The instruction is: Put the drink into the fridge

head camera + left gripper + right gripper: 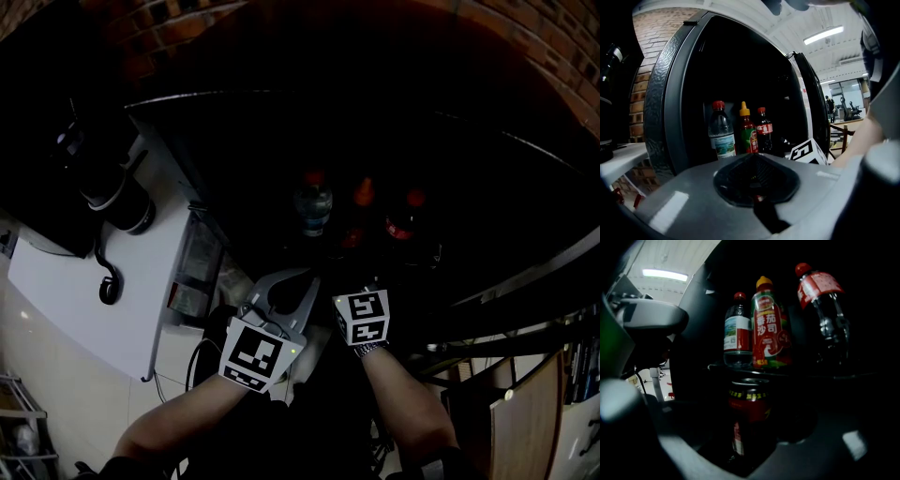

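The right gripper (750,439) is carrying the can (747,404), its jaws clamped on the can's sides. The can is standing upright in front of the open fridge (670,117), with its top showing about level with the front edge of the shelf (811,375). It is not yet resting on anything.

That shelf is already holding a water bottle (737,333), a ketchup (769,329) and a cola (825,310) in a row, so the placing probably needs care. The can should be rising clear of the front edge before going in, or its base is likely to catch there. It should be staying upright and stopping short of the three bottles, since a nudge could tip them. The strip along the front edge looks free, though the dark interior is hiding much of it. The jaws should be parting only once the base is sitting flat.

Both forearms are reaching forward, side by side, towards the fridge opening, with the two grippers close together. The left gripper (281,300) is waiting just beside the right, its jaws together with nothing between them, pointing at the same shelf.
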The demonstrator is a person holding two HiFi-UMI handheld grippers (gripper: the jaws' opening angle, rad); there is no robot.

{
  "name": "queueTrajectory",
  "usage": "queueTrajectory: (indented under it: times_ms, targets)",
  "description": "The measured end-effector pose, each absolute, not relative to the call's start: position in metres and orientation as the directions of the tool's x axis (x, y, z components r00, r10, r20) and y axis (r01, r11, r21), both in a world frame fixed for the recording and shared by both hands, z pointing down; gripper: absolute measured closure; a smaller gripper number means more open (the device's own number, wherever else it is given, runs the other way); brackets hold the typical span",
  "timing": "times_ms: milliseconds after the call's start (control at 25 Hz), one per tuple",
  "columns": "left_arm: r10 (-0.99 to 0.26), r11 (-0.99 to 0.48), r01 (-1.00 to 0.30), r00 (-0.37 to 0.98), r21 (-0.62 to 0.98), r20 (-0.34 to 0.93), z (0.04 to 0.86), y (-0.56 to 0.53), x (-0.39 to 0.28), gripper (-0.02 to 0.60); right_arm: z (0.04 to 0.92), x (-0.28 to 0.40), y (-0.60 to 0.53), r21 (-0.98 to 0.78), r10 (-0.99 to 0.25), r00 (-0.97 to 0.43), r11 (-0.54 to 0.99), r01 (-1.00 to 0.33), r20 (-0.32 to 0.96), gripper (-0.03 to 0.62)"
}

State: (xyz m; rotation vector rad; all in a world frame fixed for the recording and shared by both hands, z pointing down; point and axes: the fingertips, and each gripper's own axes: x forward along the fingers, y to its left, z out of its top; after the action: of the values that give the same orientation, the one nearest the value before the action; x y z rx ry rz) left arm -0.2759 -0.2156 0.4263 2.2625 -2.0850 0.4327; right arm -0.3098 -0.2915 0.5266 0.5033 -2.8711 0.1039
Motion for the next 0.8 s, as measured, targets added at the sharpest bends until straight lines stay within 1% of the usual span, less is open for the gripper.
queueTrajectory:
  times_ms: [440,800]
  targets:
    - [-0.97,-0.094,-0.983,0.055,-0.156,0.238,0.431,-0.215,-0.277,0.577,0.531,-0.315,-0.303,-0.001,-0.347,-0.913,0.935,-0.356,0.216,0.277]
    - [-0.972,-0.088,-0.984,0.051,-0.154,0.23,0.427,-0.209,-0.273,0.577,0.534,-0.304,-0.303,-0.002,-0.366,-0.895,0.925,-0.379,0.254,0.27]
